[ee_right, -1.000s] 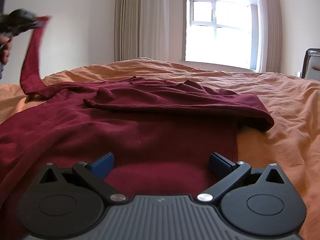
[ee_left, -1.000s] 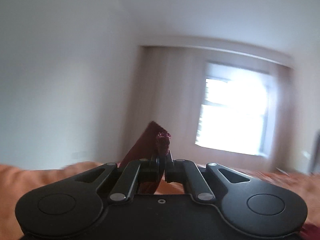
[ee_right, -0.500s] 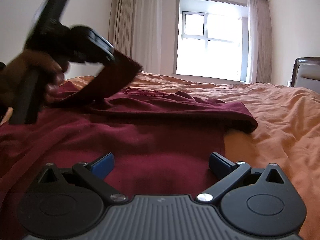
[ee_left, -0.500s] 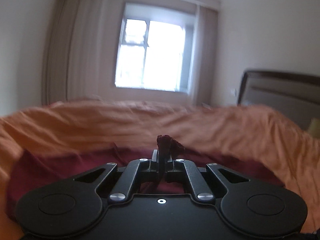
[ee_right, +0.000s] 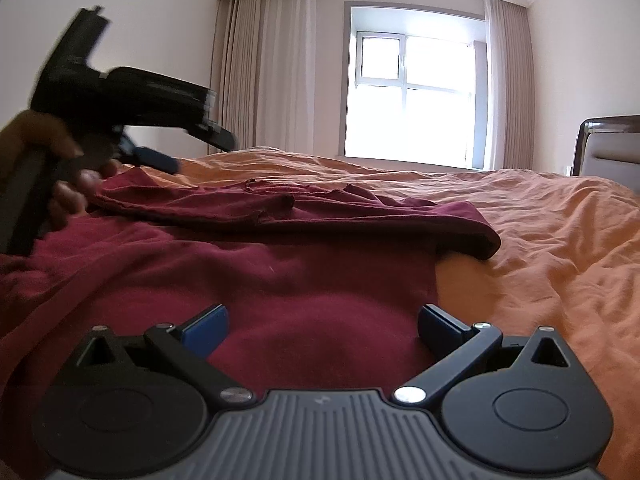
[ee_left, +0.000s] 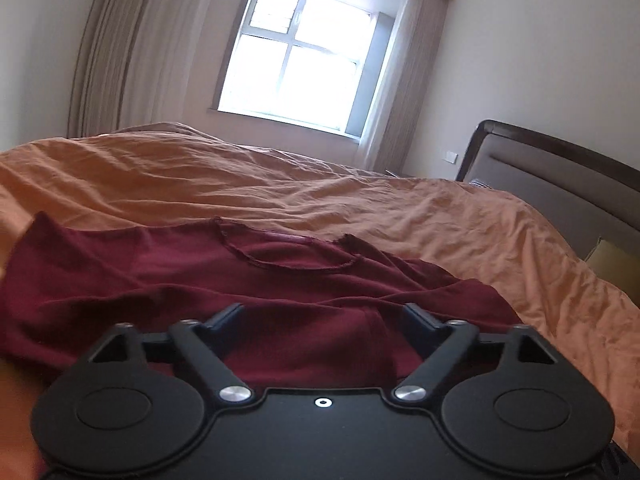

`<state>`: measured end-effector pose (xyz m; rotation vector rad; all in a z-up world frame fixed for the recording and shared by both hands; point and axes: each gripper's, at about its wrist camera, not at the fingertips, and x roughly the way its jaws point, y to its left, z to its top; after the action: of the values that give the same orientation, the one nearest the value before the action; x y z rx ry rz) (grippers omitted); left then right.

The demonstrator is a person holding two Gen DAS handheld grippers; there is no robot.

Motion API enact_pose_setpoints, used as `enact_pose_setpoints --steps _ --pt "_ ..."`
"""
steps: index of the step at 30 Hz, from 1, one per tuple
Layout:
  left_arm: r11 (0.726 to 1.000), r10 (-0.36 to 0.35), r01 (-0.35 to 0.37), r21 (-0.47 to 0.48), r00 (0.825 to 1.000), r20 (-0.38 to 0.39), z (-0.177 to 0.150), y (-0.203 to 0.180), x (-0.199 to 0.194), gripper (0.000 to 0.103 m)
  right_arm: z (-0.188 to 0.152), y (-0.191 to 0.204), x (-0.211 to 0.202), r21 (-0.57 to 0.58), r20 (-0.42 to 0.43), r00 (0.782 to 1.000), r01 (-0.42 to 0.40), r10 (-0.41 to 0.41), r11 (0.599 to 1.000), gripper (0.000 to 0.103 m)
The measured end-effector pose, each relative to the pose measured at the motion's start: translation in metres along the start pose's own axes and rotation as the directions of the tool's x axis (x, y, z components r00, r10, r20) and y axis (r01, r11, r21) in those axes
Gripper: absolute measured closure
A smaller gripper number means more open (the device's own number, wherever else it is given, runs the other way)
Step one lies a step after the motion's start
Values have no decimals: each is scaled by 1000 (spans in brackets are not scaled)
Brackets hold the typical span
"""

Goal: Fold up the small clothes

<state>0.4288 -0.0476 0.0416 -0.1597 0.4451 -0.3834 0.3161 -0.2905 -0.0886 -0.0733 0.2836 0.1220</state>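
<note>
Both claws are spread and empty right now: your left claw (ee_left: 320,322) hangs over the near-left part of the maroon shirt (ee_left: 256,280), and your right claw (ee_right: 320,320) sits low over its near hem, w/ cloth showing between the pads. The shirt lies flat on the orange bed (ee_right: 540,240), long axis running 6 to 12 from your right claw, collar at the far end toward the window (ee_right: 412,96). Both sleeves are folded in across the chest, the left one's cuff (ee_right: 276,210) at approx 11 from the right claw. Next grab, I'd judge, is the hem, so the right claw is nearer. Vs 1 s ago: the left claw was pinching that sleeve up in the air at 10; it has since carried it across, let go, and the sleeve now lies on the body.
</note>
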Motion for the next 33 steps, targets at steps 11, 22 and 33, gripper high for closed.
enact_pose_setpoints --steps 11,22,33 --pt "910 367 -363 201 930 18 -20 82 -69 1 31 -9 4 63 -63 998 -6 10 998 0" --pt "838 523 -503 213 851 -49 -21 140 -33 1 96 19 83 -51 -95 995 -13 8 999 0" --pt "765 576 -567 304 815 70 -12 134 -22 4 93 8 181 -54 -205 978 22 -33 998 0"
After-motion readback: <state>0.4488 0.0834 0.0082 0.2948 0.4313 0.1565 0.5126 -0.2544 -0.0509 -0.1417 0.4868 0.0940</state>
